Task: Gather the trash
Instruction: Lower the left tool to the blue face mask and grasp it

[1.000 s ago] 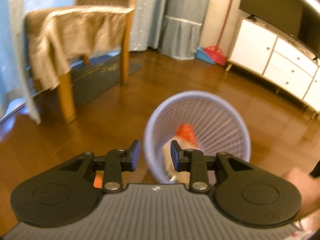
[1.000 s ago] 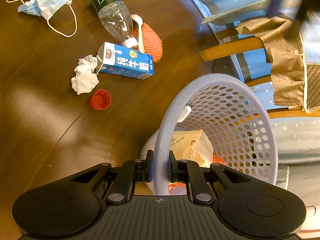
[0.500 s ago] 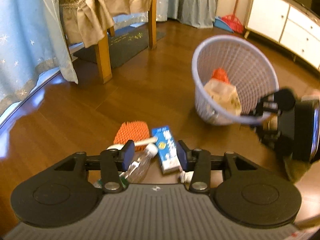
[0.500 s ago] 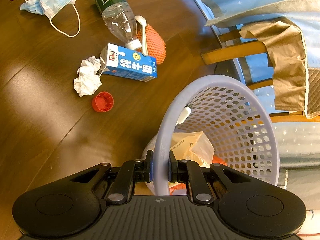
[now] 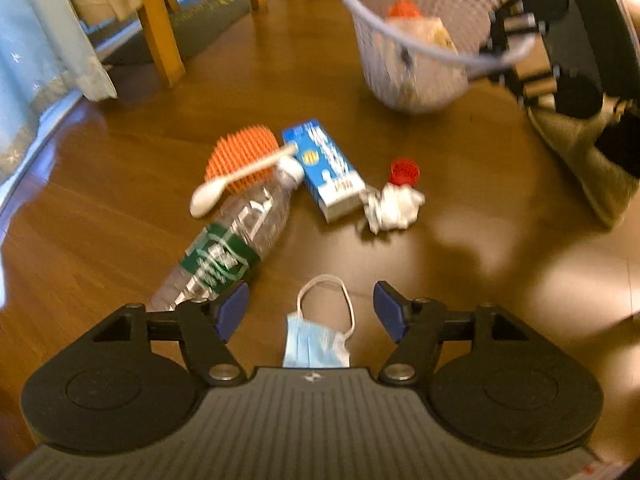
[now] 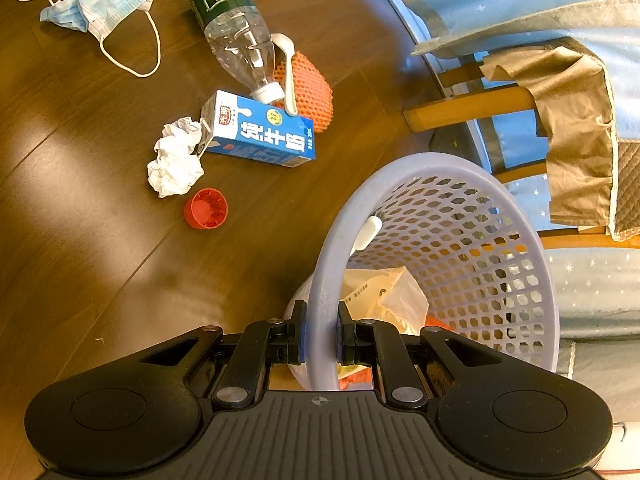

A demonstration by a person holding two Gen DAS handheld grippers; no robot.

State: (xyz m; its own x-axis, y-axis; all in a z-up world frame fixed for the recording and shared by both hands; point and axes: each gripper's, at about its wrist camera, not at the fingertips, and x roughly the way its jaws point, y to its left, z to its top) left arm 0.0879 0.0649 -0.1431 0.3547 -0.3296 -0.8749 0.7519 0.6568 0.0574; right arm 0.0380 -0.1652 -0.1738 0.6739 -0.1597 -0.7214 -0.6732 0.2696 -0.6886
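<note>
Trash lies scattered on the wooden floor. My left gripper (image 5: 311, 309) is open, with a blue face mask (image 5: 316, 342) lying between and just below its fingers. Ahead lie a clear plastic bottle (image 5: 230, 240) with a green label, a white spoon (image 5: 236, 182) over an orange foam net (image 5: 242, 156), a blue milk carton (image 5: 326, 168), crumpled white paper (image 5: 394, 206) and a red cap (image 5: 405, 171). My right gripper (image 6: 321, 334) is shut on the rim of the lavender mesh basket (image 6: 460, 248), which holds a paper bag (image 6: 386, 296) and orange scraps.
A wooden chair (image 5: 158, 36) draped in tan cloth stands at the back left beside a blue curtain (image 5: 36, 40) and a dark mat (image 5: 208, 20). In the right wrist view the chair (image 6: 520, 100) is beyond the basket. Open floor lies to the right of the trash.
My left gripper has pulled back from the basket and swung down over the trash pile, its jaws spreading wider above the mask. The right gripper keeps its hold on the basket rim.
</note>
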